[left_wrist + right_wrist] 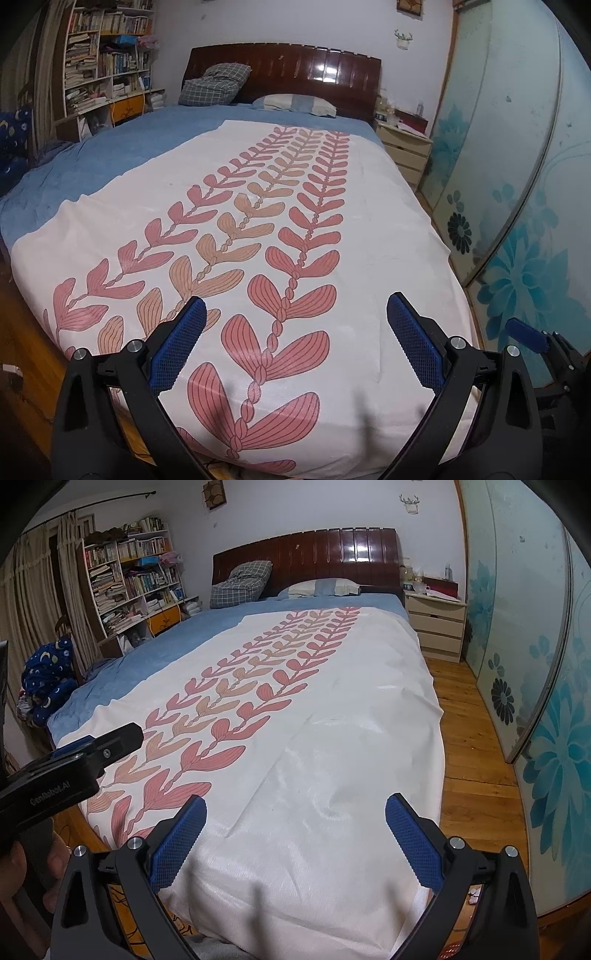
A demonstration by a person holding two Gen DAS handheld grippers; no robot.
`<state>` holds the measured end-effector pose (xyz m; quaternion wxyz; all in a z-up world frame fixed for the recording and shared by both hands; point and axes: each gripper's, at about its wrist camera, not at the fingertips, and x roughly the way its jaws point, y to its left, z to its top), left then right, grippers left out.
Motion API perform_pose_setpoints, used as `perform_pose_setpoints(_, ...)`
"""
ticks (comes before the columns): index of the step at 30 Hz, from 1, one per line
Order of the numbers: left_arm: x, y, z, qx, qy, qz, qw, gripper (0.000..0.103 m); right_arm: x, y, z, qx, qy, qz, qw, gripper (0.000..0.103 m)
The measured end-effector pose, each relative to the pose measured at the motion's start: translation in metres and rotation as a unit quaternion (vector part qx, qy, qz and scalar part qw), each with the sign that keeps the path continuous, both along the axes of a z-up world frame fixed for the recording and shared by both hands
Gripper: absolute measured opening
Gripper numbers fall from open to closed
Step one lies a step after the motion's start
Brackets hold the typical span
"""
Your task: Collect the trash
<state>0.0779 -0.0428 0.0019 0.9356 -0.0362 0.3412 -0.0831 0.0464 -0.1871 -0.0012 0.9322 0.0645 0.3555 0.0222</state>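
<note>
- Left gripper (295, 339): jaws spread wide, holding nothing; blue ribbed pads (177, 347) hang over the foot end of the bed.
- Right gripper (293, 830): jaws spread wide, holding nothing; poised over the foot end of the bed, nearer its right edge.
- Left gripper as seen from the right wrist (74, 764): black body at the left edge, held in a hand (55, 860).
- Trash: none can be made out in either view, so its place relative to the jaws cannot be told.
- Bed (92, 162): blue sheet, dark wooden headboard (288, 70).
- Cover (369, 229): white with rows of pink and tan leaf prints, spread flat, directly below both pairs of jaws.
- Pillows: one checked (214, 85) leaning on the headboard, one striped (295, 103) lying flat beside it.
- Bookshelf (107, 59): left of the bed, crammed with books.
- Nightstand (436, 624): right of the headboard, small items on top.
- Wardrobe doors (535, 664): frosted, blue flower print, along the right wall.
- Floor (476, 753): wooden boards between bed and wardrobe.
</note>
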Motion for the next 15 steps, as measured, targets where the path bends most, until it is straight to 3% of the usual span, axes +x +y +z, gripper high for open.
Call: perform_pose_setpoints(15, 0.0018, 0.0063, -0.0013, -0.004, 0.008, 0.011, 0.9999, 0.097, 0.0023, 0.0017, -0.0017, -0.003, -0.01, -0.004, 1.0, 0.096)
